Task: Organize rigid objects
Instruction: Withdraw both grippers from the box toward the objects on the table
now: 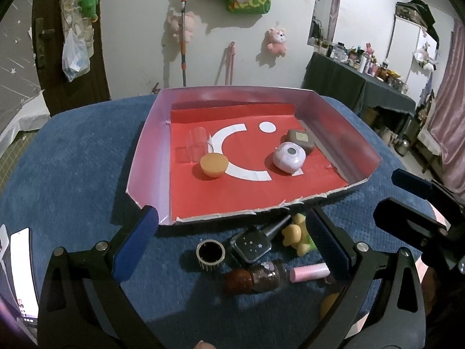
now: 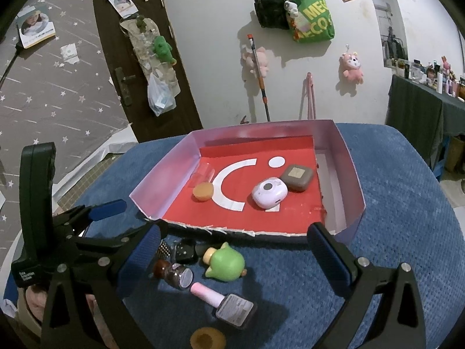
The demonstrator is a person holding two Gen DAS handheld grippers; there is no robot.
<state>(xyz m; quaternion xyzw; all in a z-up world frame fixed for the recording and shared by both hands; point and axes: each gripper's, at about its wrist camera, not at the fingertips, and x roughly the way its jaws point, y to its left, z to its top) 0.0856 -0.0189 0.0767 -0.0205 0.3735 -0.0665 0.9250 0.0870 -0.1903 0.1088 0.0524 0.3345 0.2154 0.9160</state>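
Note:
A red-floored cardboard tray [image 1: 343, 128] [image 2: 174, 186] sits on a blue cloth. It holds an orange lid [image 1: 213, 165] [image 2: 203, 191], a clear cup [image 1: 197, 142], a white round gadget [image 1: 289, 157] [image 2: 269, 194] and a brown case [image 1: 300, 140] [image 2: 296, 177]. In front of the tray lie a green toy [image 2: 225, 264] [image 1: 296, 237], a brown-capped glitter bottle [image 1: 255, 276] [image 2: 174, 273], a pink-capped bottle [image 2: 223, 302] [image 1: 309, 272], a black starred bottle [image 1: 252, 245] and a round comb-like piece [image 1: 210, 252]. My left gripper [image 1: 232, 247] and right gripper [image 2: 232, 258] are both open and empty above them.
A phone [image 1: 23, 273] lies at the cloth's left edge. An orange ring [image 2: 207, 338] lies near the front. A dark side table [image 1: 363, 84] with several bottles stands at the right. A door [image 2: 139, 58] and hanging toys are behind.

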